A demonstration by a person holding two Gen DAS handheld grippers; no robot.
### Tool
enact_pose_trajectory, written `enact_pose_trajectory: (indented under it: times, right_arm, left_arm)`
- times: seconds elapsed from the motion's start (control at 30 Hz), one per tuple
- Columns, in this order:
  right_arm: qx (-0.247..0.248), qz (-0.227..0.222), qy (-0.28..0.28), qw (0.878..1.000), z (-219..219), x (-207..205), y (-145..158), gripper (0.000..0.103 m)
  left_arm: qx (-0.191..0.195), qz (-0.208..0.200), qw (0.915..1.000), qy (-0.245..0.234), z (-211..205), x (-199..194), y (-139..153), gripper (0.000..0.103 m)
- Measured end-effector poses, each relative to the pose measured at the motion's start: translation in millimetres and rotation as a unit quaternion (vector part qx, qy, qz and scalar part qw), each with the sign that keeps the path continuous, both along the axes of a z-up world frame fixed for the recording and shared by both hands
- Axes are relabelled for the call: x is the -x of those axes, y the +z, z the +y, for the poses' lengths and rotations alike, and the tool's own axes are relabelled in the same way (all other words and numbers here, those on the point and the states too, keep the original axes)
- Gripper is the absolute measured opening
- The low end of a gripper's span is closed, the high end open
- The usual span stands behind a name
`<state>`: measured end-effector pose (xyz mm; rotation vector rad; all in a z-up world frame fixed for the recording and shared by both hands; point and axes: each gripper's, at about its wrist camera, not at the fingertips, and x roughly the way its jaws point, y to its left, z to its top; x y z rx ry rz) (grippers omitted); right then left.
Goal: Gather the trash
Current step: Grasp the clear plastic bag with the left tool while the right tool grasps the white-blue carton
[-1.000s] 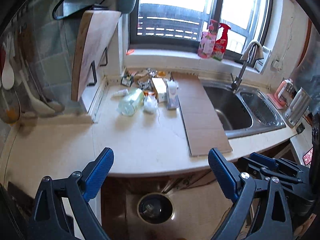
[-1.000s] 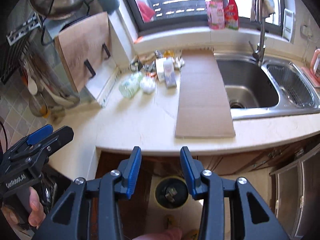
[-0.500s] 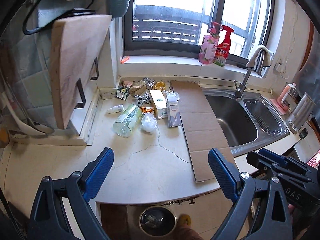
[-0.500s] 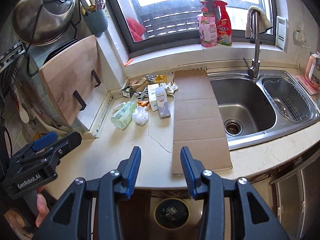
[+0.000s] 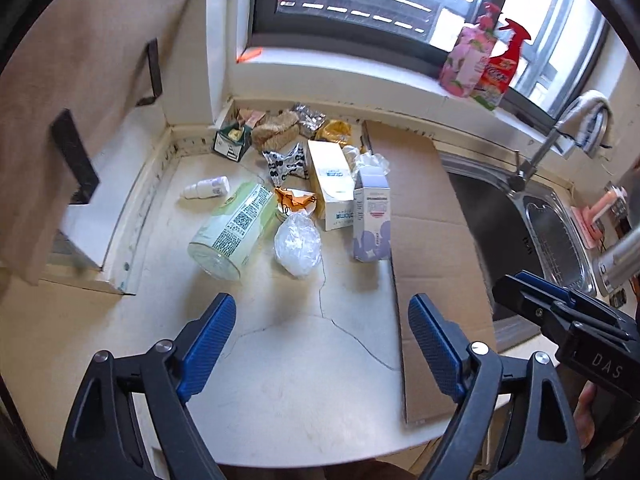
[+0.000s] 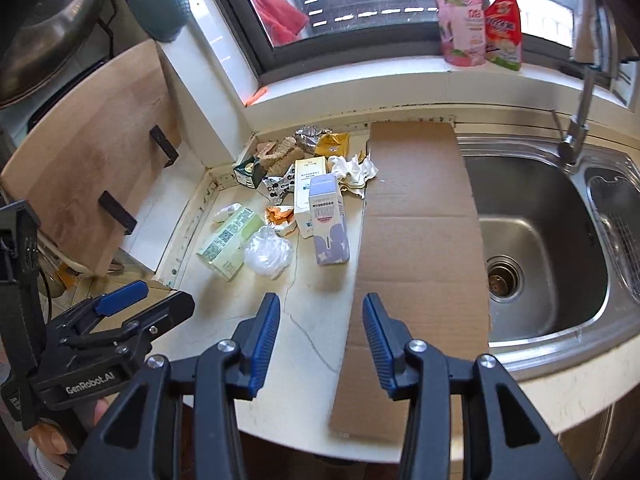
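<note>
Trash lies heaped at the back of the counter: a green wipes pack (image 5: 234,234) (image 6: 230,242), a crumpled clear bag (image 5: 298,244) (image 6: 267,257), a purple-and-white carton (image 5: 372,218) (image 6: 329,220), a cream box (image 5: 330,184) (image 6: 308,194), a small white bottle (image 5: 206,188) and several wrappers (image 5: 286,162). A flat cardboard sheet (image 5: 428,240) (image 6: 416,248) lies beside them. My left gripper (image 5: 320,344) hovers above bare counter short of the pile, its jaws closing with nothing between them. My right gripper (image 6: 318,342) is open and empty over the cardboard's left edge.
A steel sink (image 6: 536,240) with a tap (image 6: 578,120) lies right of the cardboard. A wooden board (image 6: 86,156) leans on the left wall. Pink and red bottles (image 6: 480,20) stand on the windowsill. A crack (image 5: 340,324) runs across the counter.
Both grippers have come forward from over the floor bin to above the counter, nearer the trash pile. The left jaws stand a little narrower than before.
</note>
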<state>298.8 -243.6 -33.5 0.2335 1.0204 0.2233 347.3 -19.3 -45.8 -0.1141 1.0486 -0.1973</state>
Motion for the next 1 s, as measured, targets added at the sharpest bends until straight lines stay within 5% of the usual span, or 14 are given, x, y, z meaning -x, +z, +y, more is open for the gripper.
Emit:
enact_pose_trajectory:
  times: [0.4,0.77,0.9,1.0]
  right_arm:
    - [-0.022,0.055,0.048,0.997,0.4,-89.0,-54.8,0.045]
    - [-0.041,0.087,0.085,0.992,12.5,-126.6,-88.7,0.045]
    - [-0.040,0.094,0.093,0.990,17.6,-135.7,-96.8,0.045]
    - [-0.042,0.102,0.098,0.989,22.5,-142.7,-104.7,0.045]
  left_arm:
    - [-0.008,0.079,0.9956,0.048,-9.0,-78.4,-73.5,0.076]
    - [-0.016,0.118,0.9898,0.078,-12.5,-110.6,-114.1,0.068]
    - [-0.015,0.136,0.9871,0.084,-12.3,-116.2,-128.6,0.047]
    - [-0.010,0.137,0.9866,0.087,-9.4,-115.7,-134.5,0.043]
